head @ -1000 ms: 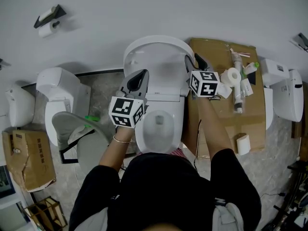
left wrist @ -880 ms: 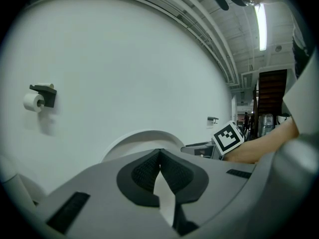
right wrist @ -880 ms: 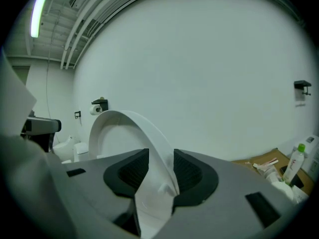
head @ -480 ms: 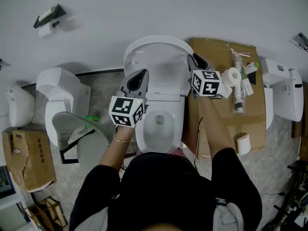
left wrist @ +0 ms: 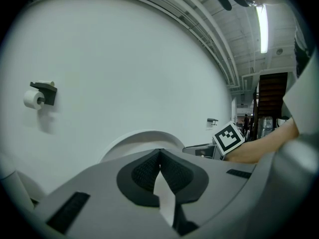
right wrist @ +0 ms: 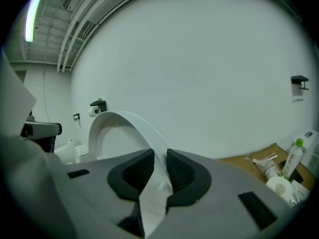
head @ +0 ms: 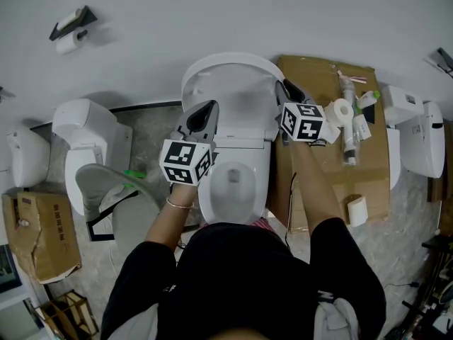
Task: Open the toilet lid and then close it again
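I see the white oval toilet lid (head: pixel 237 83) raised, standing up from the back of the white ceramic toilet bowl (head: pixel 233 183) and leaning toward the plain white wall (head: pixel 212 13). I cannot tell whether it touches the wall. The bowl below it lies open to the head view.

My right gripper (head: pixel 285 87) sits at the lid's right edge. In the right gripper view its jaws (right wrist: pixel 160 156) are clenched on the thin rim of the lid (right wrist: pixel 124 126), which runs up between the two dark ribbed pads and arcs away to the left above them.

My left gripper (head: pixel 205 112) is over the lid's left side, just above the bowl's back edge. In the left gripper view its jaws (left wrist: pixel 159 152) are pressed together at the tips with nothing between them, and the curved top of the lid (left wrist: pixel 144 136) shows just beyond them.

To the right of the toilet a flat brown cardboard sheet (head: pixel 318 83) lies on the floor, carrying a few bottles and white rolls near its far right corner. Up on the wall to the left, a white paper roll (head: pixel 71 42) hangs on a black wall bracket (head: pixel 78 18); it also shows in the left gripper view (left wrist: pixel 33 98).
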### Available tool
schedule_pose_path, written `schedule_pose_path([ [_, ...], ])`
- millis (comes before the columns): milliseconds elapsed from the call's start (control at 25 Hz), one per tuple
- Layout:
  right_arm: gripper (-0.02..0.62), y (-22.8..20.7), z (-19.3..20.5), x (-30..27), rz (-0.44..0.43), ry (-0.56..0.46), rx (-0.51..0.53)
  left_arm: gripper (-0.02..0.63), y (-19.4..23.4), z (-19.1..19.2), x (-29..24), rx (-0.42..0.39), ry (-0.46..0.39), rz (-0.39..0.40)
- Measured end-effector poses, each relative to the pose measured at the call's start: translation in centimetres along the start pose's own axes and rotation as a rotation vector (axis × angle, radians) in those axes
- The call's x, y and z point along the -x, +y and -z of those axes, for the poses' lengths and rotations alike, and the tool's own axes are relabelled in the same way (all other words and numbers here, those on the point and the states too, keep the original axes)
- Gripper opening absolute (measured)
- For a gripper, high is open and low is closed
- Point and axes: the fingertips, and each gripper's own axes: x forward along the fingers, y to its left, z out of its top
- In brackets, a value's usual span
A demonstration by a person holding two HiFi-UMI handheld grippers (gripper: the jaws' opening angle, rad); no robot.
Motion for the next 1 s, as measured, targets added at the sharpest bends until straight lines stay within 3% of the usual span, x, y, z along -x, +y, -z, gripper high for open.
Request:
schedule_pose_path([
  [1000, 0.087, 1.4, 0.9, 3.2, 0.011, -0.025, -0.013, 0.004, -0.8, -0.4, 0.8, -0.007, -0.014, 0.015],
])
